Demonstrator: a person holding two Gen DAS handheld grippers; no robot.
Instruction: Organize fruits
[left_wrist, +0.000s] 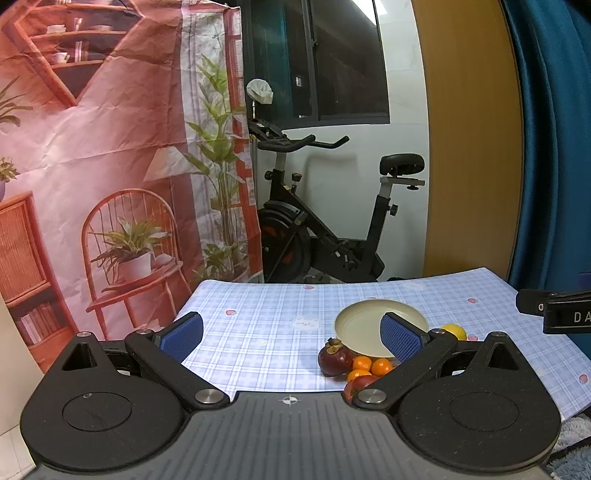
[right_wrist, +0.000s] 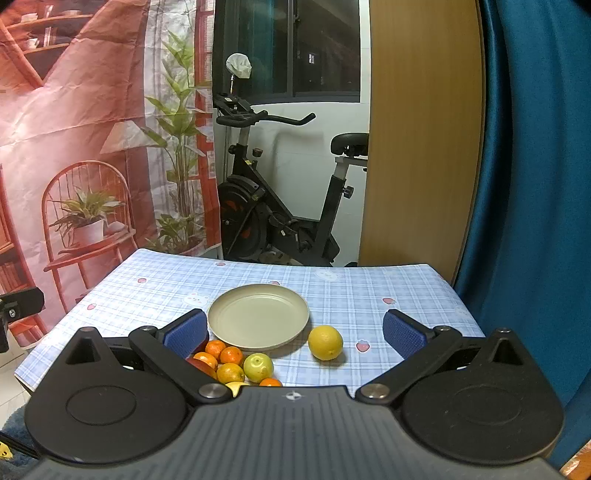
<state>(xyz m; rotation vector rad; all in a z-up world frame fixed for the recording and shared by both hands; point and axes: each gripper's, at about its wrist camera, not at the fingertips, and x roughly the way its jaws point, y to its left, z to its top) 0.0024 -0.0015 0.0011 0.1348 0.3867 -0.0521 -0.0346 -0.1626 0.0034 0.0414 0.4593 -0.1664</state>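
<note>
Seen from the left wrist camera, the left claw (left_wrist: 291, 338) stands spread wide with nothing between its blue pads (left_wrist: 183, 336), hanging above the desk (left_wrist: 266, 325), which wears a blue checked cloth. To the right of centre sits a pale round plate (left_wrist: 360, 325), partly hidden by the claw's right-hand pad. Just in front of the plate lies a dark purple mangosteen (left_wrist: 334, 358), and beside it a cluster of small oranges (left_wrist: 371, 367) with a red fruit (left_wrist: 360, 384) half hidden behind the claw's linkage. A yellow lemon (left_wrist: 455, 331) peeks out to the right of the plate. At the right edge, part of the other black tool comes into view. Behind the desk stand an exercise bike (left_wrist: 325, 221), a printed backdrop of shelves and plants, and a blue curtain.

From the right wrist camera, the right claw (right_wrist: 293, 334) is likewise fully spread and grips nothing. The plate (right_wrist: 258, 317) lies bare in the middle of the desk (right_wrist: 369, 295). The lemon (right_wrist: 325, 342) rests alone just to the plate's right front. Left of it, touching one another near the plate's front rim, are the small oranges (right_wrist: 223, 352), a green-yellow apple (right_wrist: 258, 367), and the red fruit (right_wrist: 201, 366) tucked behind the claw's left-hand arm. All fruit lies on the cloth, none on the plate.
</note>
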